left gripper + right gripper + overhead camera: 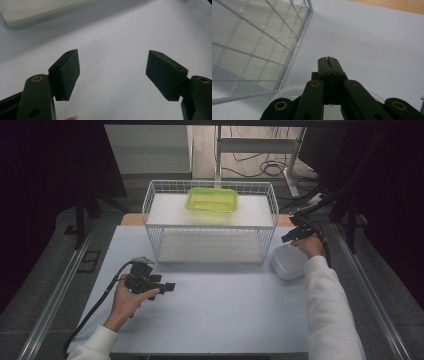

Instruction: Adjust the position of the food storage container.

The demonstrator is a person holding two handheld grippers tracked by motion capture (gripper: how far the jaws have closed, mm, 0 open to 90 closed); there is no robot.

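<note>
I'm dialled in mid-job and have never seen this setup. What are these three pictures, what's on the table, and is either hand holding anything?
No robot here: a person holds hand tongs in each hand. The high view looks down from above the person's side of the table. The other two pictures come from cameras riding on the tongs, looking along their black jaws.

On the table stands a white wire rack with a green box on its top shelf. A white bowl sits to the rack's right.

The left tongs are open over bare table, holding nothing. The right tongs are shut, jaws pressed together with nothing visible between them; they sit just above the bowl, beside the rack's corner. Whether they touch the bowl I cannot tell.
</note>
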